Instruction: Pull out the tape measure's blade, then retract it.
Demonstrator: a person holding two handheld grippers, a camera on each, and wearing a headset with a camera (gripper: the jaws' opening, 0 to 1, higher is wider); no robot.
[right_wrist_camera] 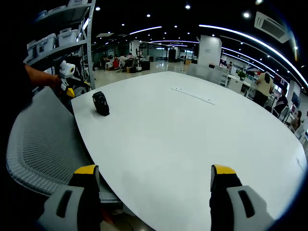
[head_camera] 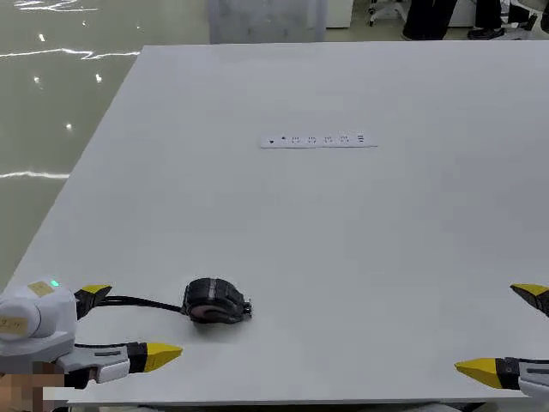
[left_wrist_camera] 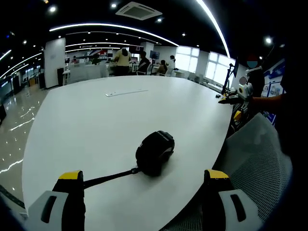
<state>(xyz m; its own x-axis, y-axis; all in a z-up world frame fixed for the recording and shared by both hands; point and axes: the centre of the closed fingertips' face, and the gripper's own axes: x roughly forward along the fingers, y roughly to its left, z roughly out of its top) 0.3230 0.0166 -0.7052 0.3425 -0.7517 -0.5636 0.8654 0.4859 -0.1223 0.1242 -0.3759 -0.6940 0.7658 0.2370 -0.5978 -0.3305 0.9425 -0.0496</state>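
Note:
A black tape measure [head_camera: 216, 301] lies on the white table [head_camera: 343, 240] near its front left edge, blade retracted, with its black wrist strap [head_camera: 129, 301] trailing to the left. My left gripper [head_camera: 129, 322] stands open just left of it, the strap running between its yellow fingertips. From the left gripper view the tape measure [left_wrist_camera: 155, 151] sits a short way ahead of the open left gripper [left_wrist_camera: 144, 175]. My right gripper [head_camera: 502, 330] is open at the front right edge, far from the tape measure [right_wrist_camera: 101, 103], with nothing in the right gripper [right_wrist_camera: 154, 169].
A white power strip [head_camera: 317, 140] lies flat at the table's middle. A grey mesh chair [right_wrist_camera: 38, 139] stands against the table's near edge. People stand at benches far behind the table [left_wrist_camera: 125, 57]. Shelving with bins [right_wrist_camera: 57, 33] rises at the side.

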